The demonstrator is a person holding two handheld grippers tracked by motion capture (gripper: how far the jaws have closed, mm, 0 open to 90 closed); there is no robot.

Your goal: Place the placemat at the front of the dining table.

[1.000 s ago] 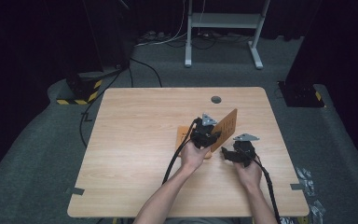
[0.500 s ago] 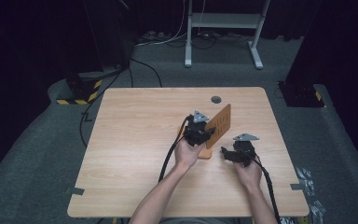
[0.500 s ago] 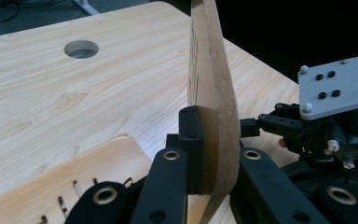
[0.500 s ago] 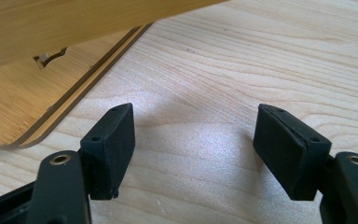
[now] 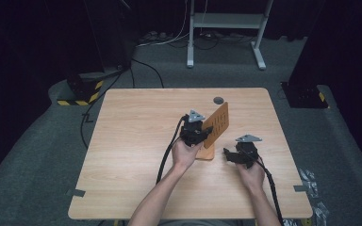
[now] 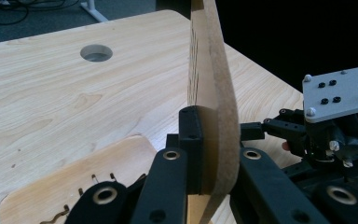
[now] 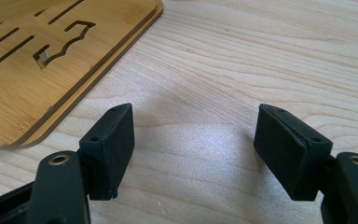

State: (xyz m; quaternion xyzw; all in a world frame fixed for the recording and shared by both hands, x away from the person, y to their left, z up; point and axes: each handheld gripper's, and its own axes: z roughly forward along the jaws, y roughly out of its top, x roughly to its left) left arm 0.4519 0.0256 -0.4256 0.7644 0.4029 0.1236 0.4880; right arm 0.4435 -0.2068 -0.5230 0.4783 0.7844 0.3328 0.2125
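High view, left to right: left gripper (image 5: 199, 135) is clamped on the edge of the upright bamboo panel (image 5: 217, 124), which stands tilted on edge near mid-table. A second flat bamboo board (image 5: 206, 153) lies on the table (image 5: 132, 141) just below it, by the left hand (image 5: 185, 154). Right gripper (image 5: 232, 156) sits low on the table just right of that board, apart from both pieces. A round cable hole (image 5: 218, 100) sits near the far edge.

Left gripper view: the panel (image 6: 212, 93) is pinched between the pads, edge-on, with slots faintly visible on its face. The flat board (image 6: 74, 186) with its cut-outs is at lower left, and the right gripper's grey plate (image 6: 340, 93) shows at the right.

Right gripper view: jaws have just been opening and nothing is between them. Pads stand apart over bare tabletop. The slotted board (image 7: 42, 60) lies flat at upper left, clear of the left pad (image 7: 114, 144).

My read: this looks like a two-piece slot-together stand, and the step in hand is bringing the panel to mate with the base.

To do it well:
- keep the left grip firm and low on the panel so it can't pivot
- use the right gripper to pin or steady the flat board before pushing in
- line the panel edge up with the slot first, then press straight, no twisting
- thin bamboo, so don't lever it
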